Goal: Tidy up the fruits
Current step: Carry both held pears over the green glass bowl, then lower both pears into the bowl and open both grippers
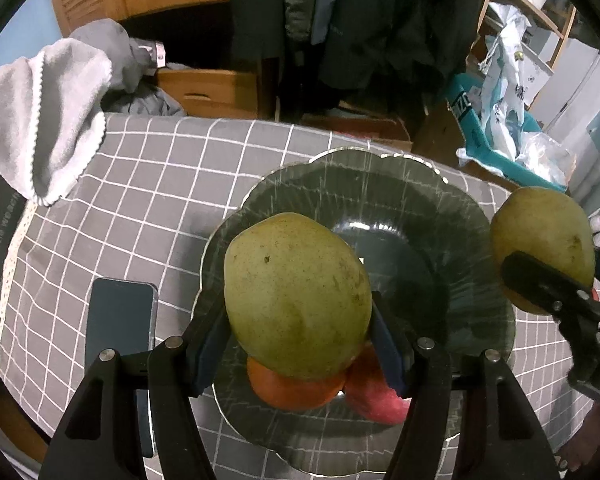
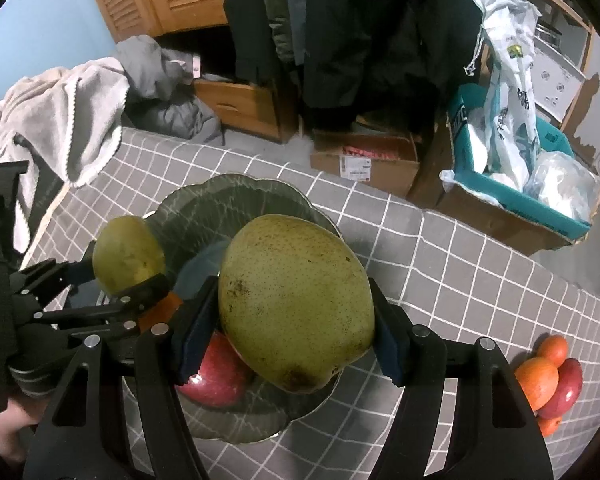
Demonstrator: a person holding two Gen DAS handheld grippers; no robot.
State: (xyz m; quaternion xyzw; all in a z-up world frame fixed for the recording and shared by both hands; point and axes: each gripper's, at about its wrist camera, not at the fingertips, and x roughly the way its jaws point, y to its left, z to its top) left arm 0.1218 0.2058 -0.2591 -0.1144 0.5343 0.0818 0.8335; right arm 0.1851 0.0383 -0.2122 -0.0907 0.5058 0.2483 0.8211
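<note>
My left gripper is shut on a green pear and holds it above the dark glass plate. An orange and a red apple lie on the plate under it. My right gripper is shut on another green pear, held above the plate's right part. The right gripper's pear shows in the left wrist view. The left gripper's pear shows in the right wrist view. A red apple lies on the plate beneath.
Loose oranges and a red fruit lie on the checked tablecloth at the right. A phone lies left of the plate. A grey towel hangs at the table's left. Boxes stand on the floor beyond.
</note>
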